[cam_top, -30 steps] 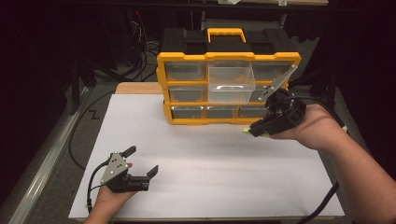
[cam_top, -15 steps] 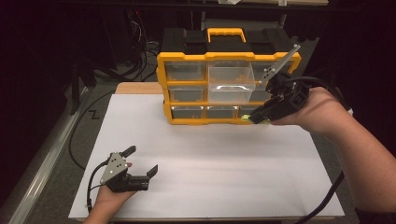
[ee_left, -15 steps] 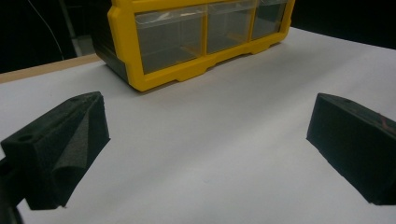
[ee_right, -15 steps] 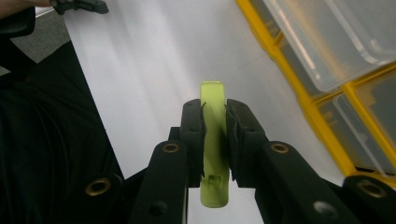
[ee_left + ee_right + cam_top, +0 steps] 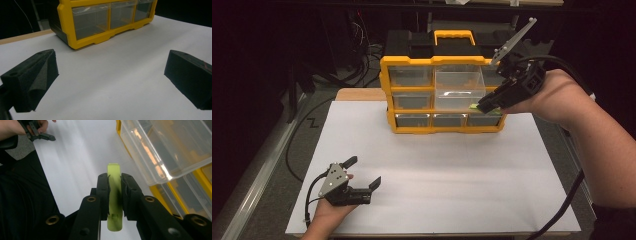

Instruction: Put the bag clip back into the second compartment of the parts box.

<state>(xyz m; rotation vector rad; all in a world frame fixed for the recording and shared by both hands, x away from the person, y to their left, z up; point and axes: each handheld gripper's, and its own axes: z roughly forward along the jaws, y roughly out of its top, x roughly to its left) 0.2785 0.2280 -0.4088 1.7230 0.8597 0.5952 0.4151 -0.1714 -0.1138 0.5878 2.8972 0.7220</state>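
The right gripper pinched a flat lime-green plastic strip between its two black pads, the strip poking out past the fingertips toward the pulled-out clear plastic drawer of the yellow-framed storage cabinet. The left gripper lay low on the white tabletop sheet with its jaws spread wide and nothing between them.

The main risk, as I judged it, was the strip striking the drawer's front lip, because its tip sat just beside and a little below that rim; a nudge there could twist it out of the narrow pinch. A release short of the rim would drop it onto the sheet.

The right gripper view showed the pads pressing the strip's faces. The high view placed the fingertips at the drawer's right front corner.
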